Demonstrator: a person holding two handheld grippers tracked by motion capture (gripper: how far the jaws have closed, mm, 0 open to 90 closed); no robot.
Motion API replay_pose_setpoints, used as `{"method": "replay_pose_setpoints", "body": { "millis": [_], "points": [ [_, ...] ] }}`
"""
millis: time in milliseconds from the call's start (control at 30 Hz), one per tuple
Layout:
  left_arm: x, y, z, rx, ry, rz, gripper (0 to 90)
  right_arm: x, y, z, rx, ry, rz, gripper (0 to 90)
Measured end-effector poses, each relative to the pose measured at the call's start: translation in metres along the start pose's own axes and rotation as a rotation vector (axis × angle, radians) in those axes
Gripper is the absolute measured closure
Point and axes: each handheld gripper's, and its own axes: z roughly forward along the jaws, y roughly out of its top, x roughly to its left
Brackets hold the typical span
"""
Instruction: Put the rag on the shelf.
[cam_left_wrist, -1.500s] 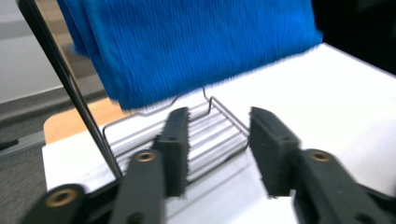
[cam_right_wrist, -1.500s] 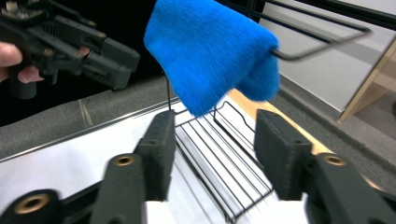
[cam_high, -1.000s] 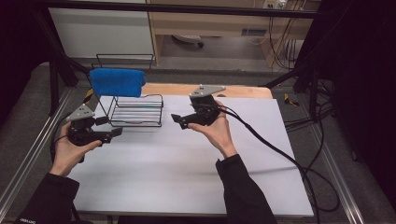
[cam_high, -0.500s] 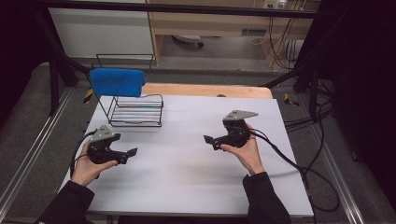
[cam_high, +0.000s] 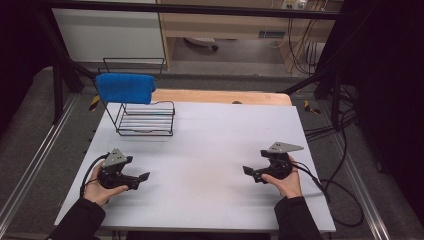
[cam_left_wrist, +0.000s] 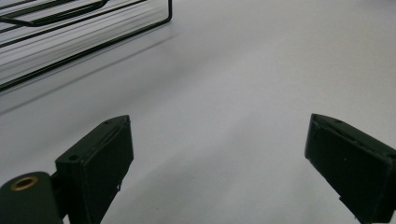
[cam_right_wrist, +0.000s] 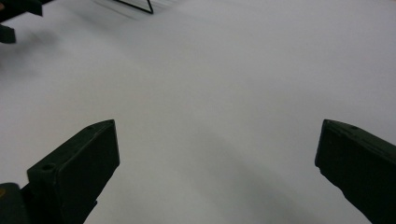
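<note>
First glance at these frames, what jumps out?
The bright blue towel draped over the top bar of the black wire rack at the far left of the white table. Next, the two hand-held grippers held low near the front edge, the left hand-held gripper and right hand-held gripper facing each other, jaws open and empty.

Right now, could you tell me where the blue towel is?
In the high view the blue towel hangs over the upright back of the black wire rack at the far left of the white table, well beyond the left gripper.
</note>
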Motion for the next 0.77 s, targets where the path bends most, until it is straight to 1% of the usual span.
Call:
{"method": "replay_pose_setpoints", "body": {
  "millis": [33, 67, 133, 167, 233, 300, 400, 467, 567, 667, 767],
  "points": [
    [0.0, -0.001, 0.0, 0.0, -0.003, 0.004, 8.1, -0.002, -0.005, -0.002, 0.012, -0.012, -0.004, 0.5],
    [-0.001, -0.001, 0.0, -0.001, -0.003, 0.007, 8.1, -0.003, -0.008, -0.005, 0.027, -0.021, 0.004, 0.5],
    [-0.001, -0.002, 0.001, -0.001, -0.005, 0.014, 8.1, -0.006, -0.016, -0.01, 0.03, -0.033, -0.007, 0.5],
    [-0.002, -0.003, 0.001, -0.001, -0.007, 0.014, 8.1, -0.007, -0.02, -0.013, 0.026, -0.036, -0.009, 0.5],
    [-0.003, -0.004, 0.001, 0.002, -0.007, 0.02, 8.1, -0.01, -0.027, -0.018, 0.021, -0.026, -0.006, 0.5],
    [-0.003, -0.005, 0.001, 0.006, -0.009, 0.025, 8.1, -0.013, -0.033, -0.023, 0.022, -0.03, -0.007, 0.5],
    [-0.003, -0.006, 0.001, 0.003, -0.01, 0.03, 8.1, -0.016, -0.04, -0.027, 0.024, -0.035, 0.004, 0.6],
    [-0.004, -0.006, 0.001, 0.003, -0.007, 0.031, 8.1, -0.017, -0.044, -0.028, 0.027, -0.034, 0.014, 0.5],
    [-0.005, -0.008, 0.002, 0.011, -0.012, 0.035, 8.1, -0.017, -0.046, -0.028, 0.028, -0.037, 0.016, 0.5],
    [-0.005, -0.01, 0.004, 0.02, -0.015, 0.038, 8.1, -0.016, -0.046, -0.028, 0.017, -0.033, 0.024, 0.6],
    [-0.006, -0.011, 0.004, 0.022, -0.02, 0.041, 8.1, -0.015, -0.047, -0.026, 0.029, -0.036, 0.024, 0.5]
  ]
}}
